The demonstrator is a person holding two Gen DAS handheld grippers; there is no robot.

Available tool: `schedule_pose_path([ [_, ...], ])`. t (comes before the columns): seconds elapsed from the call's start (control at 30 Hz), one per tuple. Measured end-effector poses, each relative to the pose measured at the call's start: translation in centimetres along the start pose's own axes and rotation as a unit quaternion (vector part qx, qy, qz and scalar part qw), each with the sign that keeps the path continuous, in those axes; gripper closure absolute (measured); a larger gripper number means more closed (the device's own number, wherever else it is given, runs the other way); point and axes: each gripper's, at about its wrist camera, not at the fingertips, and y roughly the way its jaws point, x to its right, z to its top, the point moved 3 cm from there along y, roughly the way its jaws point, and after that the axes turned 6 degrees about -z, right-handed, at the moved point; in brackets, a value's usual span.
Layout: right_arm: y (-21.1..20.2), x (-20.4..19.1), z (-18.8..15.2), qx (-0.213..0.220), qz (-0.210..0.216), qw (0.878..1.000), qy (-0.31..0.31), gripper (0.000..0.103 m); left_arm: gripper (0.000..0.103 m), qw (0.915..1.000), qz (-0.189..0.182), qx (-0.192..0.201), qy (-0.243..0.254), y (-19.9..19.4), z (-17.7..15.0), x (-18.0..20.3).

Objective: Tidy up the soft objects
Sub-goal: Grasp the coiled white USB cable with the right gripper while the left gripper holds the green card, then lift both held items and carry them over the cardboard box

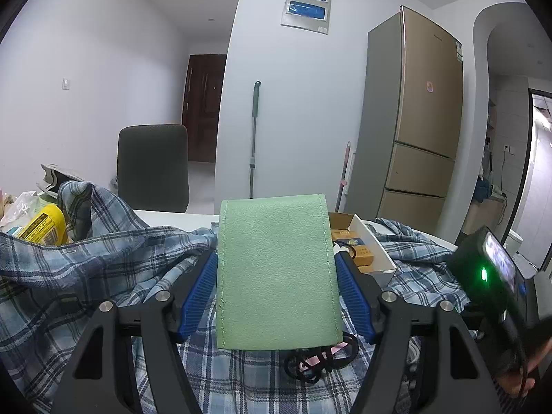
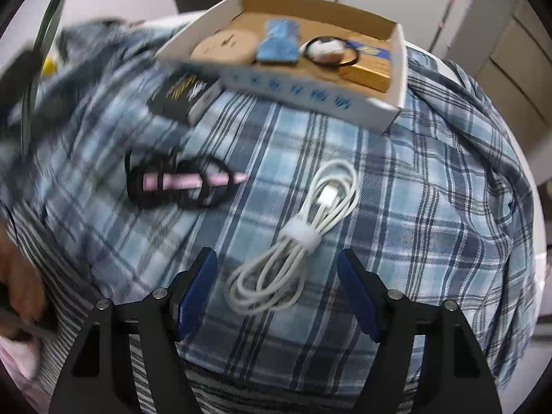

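Rumpled blue plaid flannel shirt [image 2: 345, 179] spread unfolded across the tabletop, carrying a shallow white cardboard tray [image 2: 310, 98] already holding several small items. Soft pale-green leather pouch [image 1: 277, 272] raised upright, pinched between the left gripper [image 1: 277, 286] fingers; right gripper [image 2: 277, 296] fingers wide apart, holding nothing, straddling the coiled white charging cable [image 2: 293, 241]. Cable, pink pen with black loops [image 2: 183, 181] and shirt apparently still unsorted: roughly midway.

Gold fridge [image 1: 419, 117], mop [image 1: 254, 138], dark chair [image 1: 153, 167].
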Motion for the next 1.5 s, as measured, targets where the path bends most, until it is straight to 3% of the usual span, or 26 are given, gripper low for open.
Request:
schedule_pose_path([
  [0.1,-0.2,-0.3,-0.8,0.007,-0.041,0.999,-0.031,0.041,0.032,1.0000,0.000,-0.001,0.001,0.0,0.0,0.0],
  [0.23,-1.0,1.2,-1.9,-0.007,-0.037,0.999,-0.021,0.060,0.032,1.0000,0.000,-0.002,0.000,0.0,-0.1,0.1],
  [0.33,-1.6,2.4,-2.1,0.002,-0.032,0.999,-0.014,0.062,0.032,1.0000,-0.001,-0.003,0.001,0.0,-0.1,0.2],
  [0.43,-1.8,3.5,-2.3,0.017,-0.019,1.000,0.003,0.053,0.032,1.0000,-0.002,-0.003,0.003,0.1,-0.1,0.2],
  [0.63,-0.3,3.3,-0.2,0.016,-0.002,1.000,0.021,0.052,0.032,1.0000,-0.002,-0.003,0.000,0.1,-0.1,0.1],
  [0.7,0.7,1.9,0.2,0.012,-0.006,1.000,0.015,0.064,0.032,1.0000,-0.002,-0.003,0.000,0.1,-0.1,0.1],
  [0.83,0.8,1.7,0.0,0.022,-0.011,1.000,0.003,0.076,0.032,1.0000,-0.004,-0.006,0.002,0.1,-0.1,0.1],
  [0.97,-0.3,1.4,-0.9,0.069,-0.024,0.997,-0.013,0.082,0.032,1.0000,-0.005,-0.005,0.002,0.0,-0.1,0.2],
  [1.1,-2.6,1.3,-1.6,0.155,-0.044,0.987,-0.020,0.087,0.032,1.0000,-0.007,-0.002,0.002,-0.1,-0.1,0.3],
  [1.3,-4.6,1.9,-2.1,0.217,-0.026,0.976,0.004,0.090,0.032,0.9999,-0.014,0.004,0.006,-0.4,0.0,0.6],
  [1.43,-3.2,0.7,-2.1,0.162,-0.016,0.986,-0.037,0.090,0.032,0.9998,-0.015,0.005,0.012,-0.4,0.1,0.9],
  [1.5,-2.2,0.6,-2.3,0.141,-0.033,0.989,-0.041,0.089,0.032,0.9998,-0.015,0.006,0.012,-0.4,0.1,0.9],
])
